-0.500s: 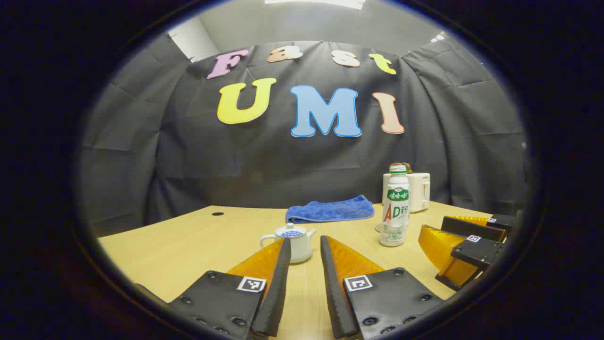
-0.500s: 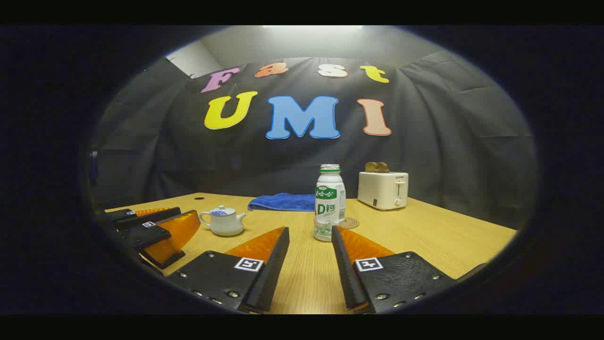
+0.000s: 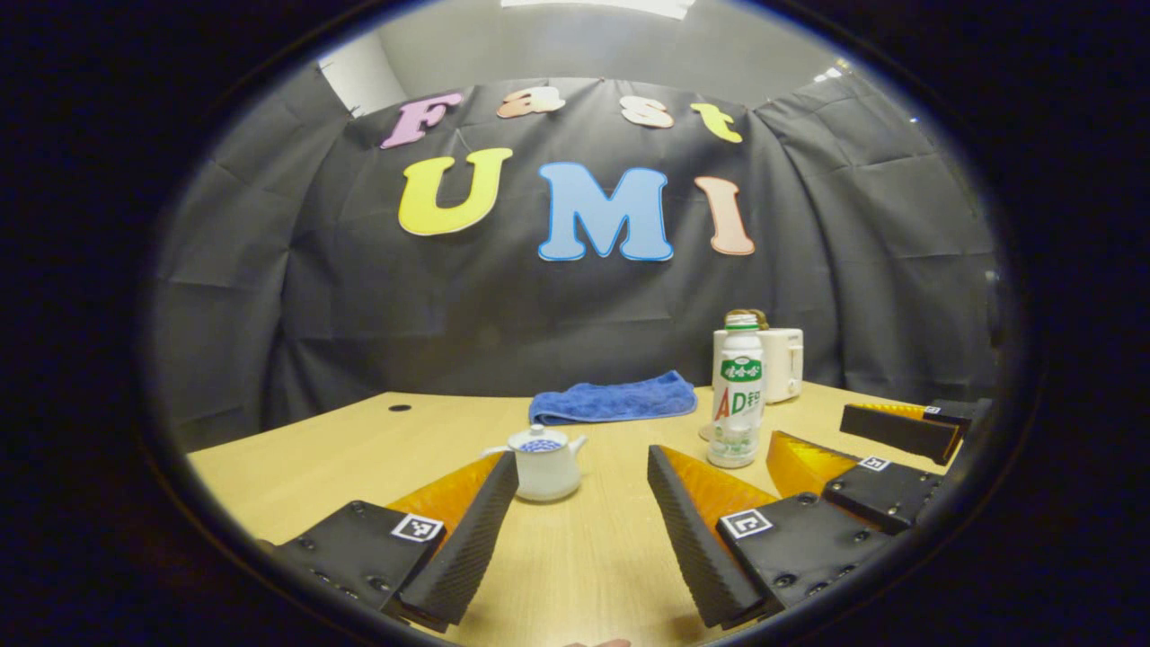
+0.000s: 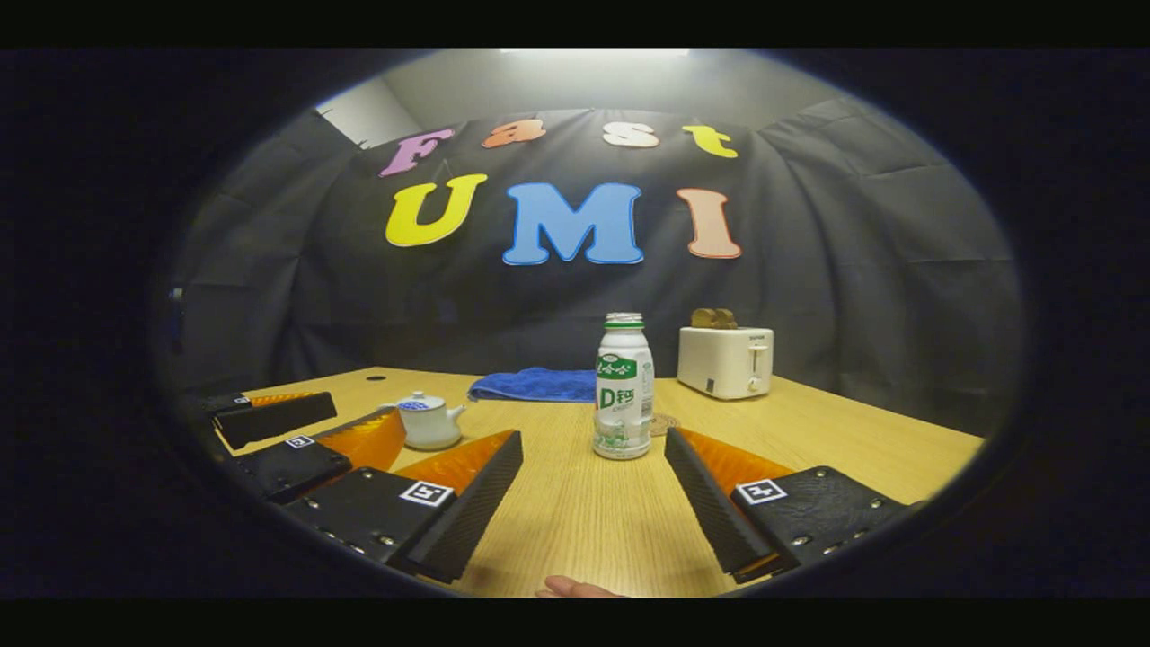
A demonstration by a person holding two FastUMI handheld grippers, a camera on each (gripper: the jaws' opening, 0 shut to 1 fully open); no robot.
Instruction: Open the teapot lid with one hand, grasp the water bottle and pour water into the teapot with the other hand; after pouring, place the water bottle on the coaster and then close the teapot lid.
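- Where the left gripper view begins, the left tongs stand wide apart over the bench, holding nothing; the teapot sits just past the tip of their left finger, lid on, spout to the right.
- In the right gripper view, the right tongs are likewise spread wide and empty, and the water bottle stands upright on the bench between and just beyond their fingertips, touching neither.
- From the left gripper view the bottle rises to the right of the teapot, well apart from it, with the right tongs low at the right edge near it.
- From the right gripper view the left tongs lie at the left edge, the teapot just behind them.
- A round coaster lies just behind and to the right of the bottle.
- Farther back a folded blue cloth lies on the light wood bench.
- A white toaster with bread in its slots stands at the back right.
- A small dark hole marks the bench at the far left.
- Black cloth closes the booth behind, with a pale wall and ceiling light above.
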